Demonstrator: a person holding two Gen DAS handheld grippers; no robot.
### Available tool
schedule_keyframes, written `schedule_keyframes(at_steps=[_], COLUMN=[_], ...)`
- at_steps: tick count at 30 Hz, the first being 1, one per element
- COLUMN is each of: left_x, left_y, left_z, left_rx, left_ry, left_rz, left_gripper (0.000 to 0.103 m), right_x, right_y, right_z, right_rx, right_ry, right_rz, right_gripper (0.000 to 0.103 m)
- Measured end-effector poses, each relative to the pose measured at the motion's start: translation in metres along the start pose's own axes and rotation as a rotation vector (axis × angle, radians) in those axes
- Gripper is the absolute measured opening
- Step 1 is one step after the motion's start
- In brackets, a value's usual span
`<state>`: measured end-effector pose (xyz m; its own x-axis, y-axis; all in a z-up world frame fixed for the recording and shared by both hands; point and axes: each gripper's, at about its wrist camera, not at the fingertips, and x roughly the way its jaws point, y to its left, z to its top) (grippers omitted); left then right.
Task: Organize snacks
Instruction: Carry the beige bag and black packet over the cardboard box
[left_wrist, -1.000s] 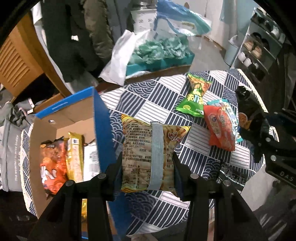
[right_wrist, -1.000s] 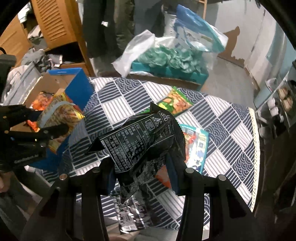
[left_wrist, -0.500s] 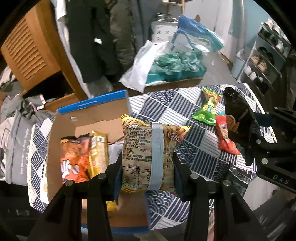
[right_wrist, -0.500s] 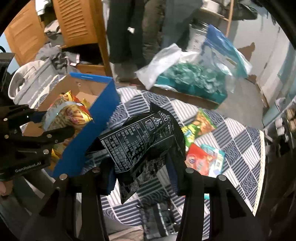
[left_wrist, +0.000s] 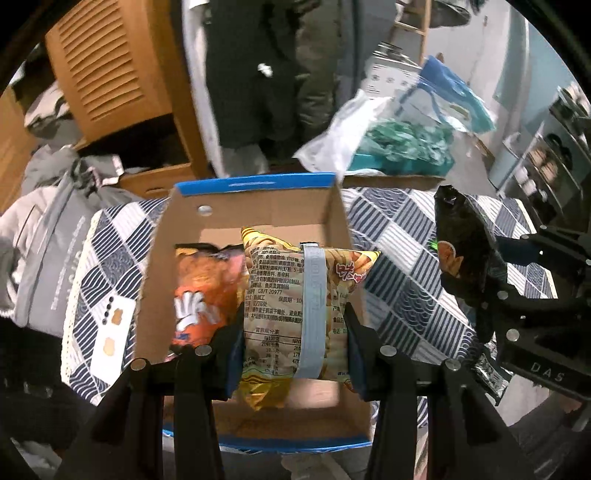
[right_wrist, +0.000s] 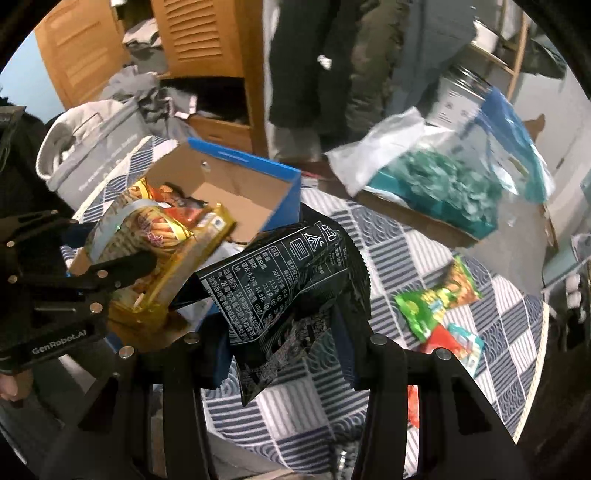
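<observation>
While the left gripper (left_wrist: 295, 332) clamps a yellow snack bag (left_wrist: 299, 310) over the cardboard box (left_wrist: 162, 258), the right gripper (right_wrist: 284, 343) pinches a black packet (right_wrist: 280, 280).

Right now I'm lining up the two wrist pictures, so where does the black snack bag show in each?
Left wrist view: black snack bag at the right edge, clamped in the right gripper.
Right wrist view: the bag fills the centre, between that gripper's fingers.
Shared landmark: the blue-edged cardboard box, far side of the table.
</observation>
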<state>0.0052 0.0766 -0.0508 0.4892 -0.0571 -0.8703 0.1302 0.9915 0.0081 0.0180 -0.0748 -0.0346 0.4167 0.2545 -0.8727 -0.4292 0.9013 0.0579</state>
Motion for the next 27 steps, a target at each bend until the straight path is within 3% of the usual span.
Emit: schedule_keyframes(at_steps=[14,27], left_x=[0.016,0.026], left_y=[0.062,0.081], left_z=[-0.018,-0.024], left_rx=[-0.126,-0.168], left_ry=[0.046,0.079], left_rz=[0.047,0.066], left_gripper=[0.047,0.049], right_x=[0.045,0.066], right_y=[0.07,0.087], right_z=[0.032,0.039], right_rx=[-0.115,-0.123], right_ry=[0.058,0.101], right_rz=[0.059,0.082], right_gripper=[0.046,0.05])
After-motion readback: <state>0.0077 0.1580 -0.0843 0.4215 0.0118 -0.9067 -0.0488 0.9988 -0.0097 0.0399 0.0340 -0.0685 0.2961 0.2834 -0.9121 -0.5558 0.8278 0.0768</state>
